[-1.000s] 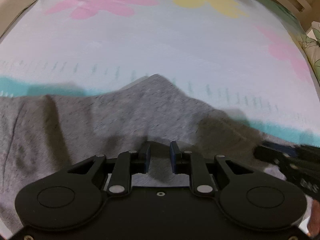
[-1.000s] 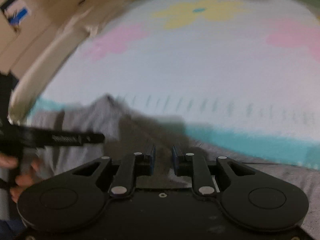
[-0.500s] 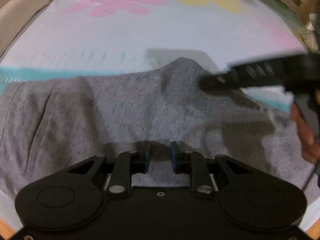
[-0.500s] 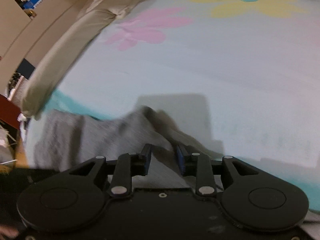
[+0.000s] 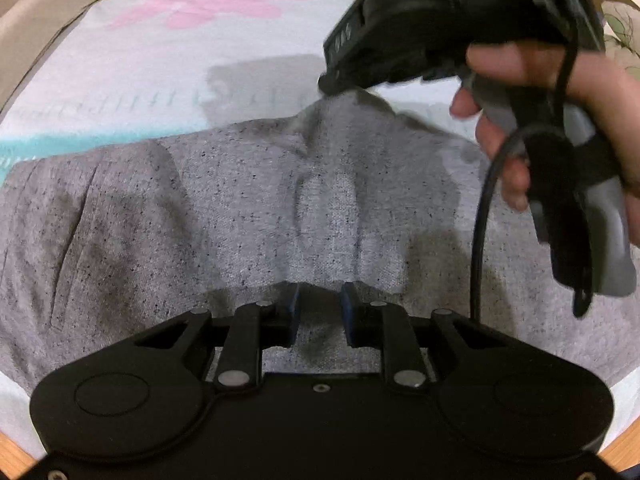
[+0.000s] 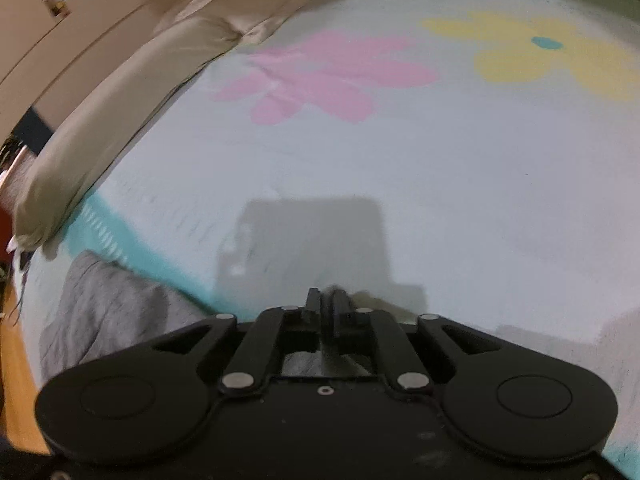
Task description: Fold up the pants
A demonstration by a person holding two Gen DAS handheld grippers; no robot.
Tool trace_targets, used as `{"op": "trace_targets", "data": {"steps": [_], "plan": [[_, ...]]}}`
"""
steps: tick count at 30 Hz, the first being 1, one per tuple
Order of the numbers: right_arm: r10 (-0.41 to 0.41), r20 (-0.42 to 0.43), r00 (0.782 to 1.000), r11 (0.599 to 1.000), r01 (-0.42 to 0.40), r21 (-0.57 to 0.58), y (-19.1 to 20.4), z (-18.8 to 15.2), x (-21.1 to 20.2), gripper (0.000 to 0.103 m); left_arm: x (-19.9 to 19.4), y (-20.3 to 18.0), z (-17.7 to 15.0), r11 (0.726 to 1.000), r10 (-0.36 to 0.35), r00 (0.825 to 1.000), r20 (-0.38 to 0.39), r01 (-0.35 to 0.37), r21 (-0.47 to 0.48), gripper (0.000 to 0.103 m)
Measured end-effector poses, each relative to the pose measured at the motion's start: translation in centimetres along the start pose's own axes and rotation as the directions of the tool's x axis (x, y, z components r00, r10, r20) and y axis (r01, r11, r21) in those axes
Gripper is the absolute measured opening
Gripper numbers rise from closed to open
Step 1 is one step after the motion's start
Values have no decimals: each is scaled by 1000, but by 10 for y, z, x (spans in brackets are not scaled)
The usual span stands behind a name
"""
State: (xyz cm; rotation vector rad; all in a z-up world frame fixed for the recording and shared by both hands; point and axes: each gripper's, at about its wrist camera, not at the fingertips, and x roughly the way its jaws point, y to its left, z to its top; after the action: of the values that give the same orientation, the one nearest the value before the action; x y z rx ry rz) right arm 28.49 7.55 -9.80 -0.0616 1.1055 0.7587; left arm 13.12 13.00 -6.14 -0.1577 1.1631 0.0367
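The grey speckled pants point(image 5: 248, 216) lie spread across the near part of a flower-print bed sheet point(image 5: 168, 64). My left gripper point(image 5: 319, 304) hovers open just above the pants, its jaws a small gap apart with nothing between them. My right gripper point(image 6: 327, 300) is shut on a peak of the pants' far edge and lifts it. In the left wrist view the right gripper point(image 5: 334, 86) shows at the upper right, held by a hand, pinching the fabric peak point(image 5: 340, 108). The pants also show at the lower left of the right wrist view point(image 6: 112, 312).
A beige pillow or bolster point(image 6: 120, 92) runs along the left edge of the bed. The sheet has a pink flower point(image 6: 320, 76), a yellow flower point(image 6: 552, 52) and a teal stripe point(image 6: 152, 256). A wooden bed edge point(image 5: 624, 448) shows at the bottom corners.
My right gripper closed on the far edge of the pants and lifted it into a peak. It swung in close to the left wrist camera. My left gripper stayed open over the pants.
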Motion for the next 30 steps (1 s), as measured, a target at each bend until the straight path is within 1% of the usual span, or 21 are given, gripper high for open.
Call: {"op": "trace_targets", "data": {"steps": [2,4,6,7,9,11,12,15,17,19,20,21,22,23,24,25,26,27,28,30], "plan": [[-32,49,998,999,30,36,-6,2,-11,25,-1,-4,0,1000,-1,1000,2,1,7,30],[-25,80,996,996,17,91,-16,5,-32,25,-1,-6,1,1000,-6,1000,3,6,3,30],[5,111,994,994,-17,107,-28,2,-59,24,0,-1,4,1000,-17,1000,6,17,-13,30],[3,110,994,994,-15,108,-34,-2,-72,24,-2,-2,5,1000,-21,1000,10,22,-21,30],[-25,81,996,994,16,111,-48,-16,-96,24,-7,2,9,999,-26,999,28,27,-32,30],[-61,43,997,990,55,131,-63,-37,-114,24,-10,-3,15,999,-29,998,56,31,-30,30],[-90,8,996,985,88,145,-70,-49,-121,24,-9,-7,20,999,-34,997,69,36,-26,30],[-146,-72,987,975,156,160,-84,-82,-131,22,-8,-27,33,998,-59,994,97,56,33,30],[-171,-117,978,971,188,147,-89,-98,-130,21,0,-40,43,996,-39,993,111,30,82,30],[-195,-138,971,963,216,158,-95,-107,-126,21,15,-48,52,995,-6,994,106,-4,101,30],[-209,-141,968,957,232,173,-96,-106,-121,15,28,-50,57,995,7,996,87,-16,101,30],[-227,-140,964,949,251,188,-100,-105,-117,11,42,-47,60,996,19,998,66,-25,90,31],[-240,-131,962,944,263,201,-105,-103,-114,7,51,-46,63,997,28,998,63,-33,68,32],[-254,-113,961,938,273,212,-109,-100,-113,1,53,-47,65,998,35,995,98,-40,50,32],[-274,-101,957,932,290,217,-111,-97,-113,1,52,-50,66,997,50,991,120,-57,49,32],[-299,-88,950,925,312,216,-113,-94,-116,4,51,-55,67,994,68,990,123,-77,73,31],[-330,-63,942,918,335,211,-111,-92,-122,13,48,-60,66,990,84,989,121,-97,99,31],[-343,-39,939,917,343,205,-109,-92,-131,15,44,-64,63,989,89,988,127,-103,110,31],[-336,-19,942,922,333,198,-107,-93,-141,15,37,-68,59,990,73,988,137,-89,109,31],[-295,1,956,938,289,194,-109,-110,-166,15,31,-72,48,992,14,992,128,-29,119,31]]}}
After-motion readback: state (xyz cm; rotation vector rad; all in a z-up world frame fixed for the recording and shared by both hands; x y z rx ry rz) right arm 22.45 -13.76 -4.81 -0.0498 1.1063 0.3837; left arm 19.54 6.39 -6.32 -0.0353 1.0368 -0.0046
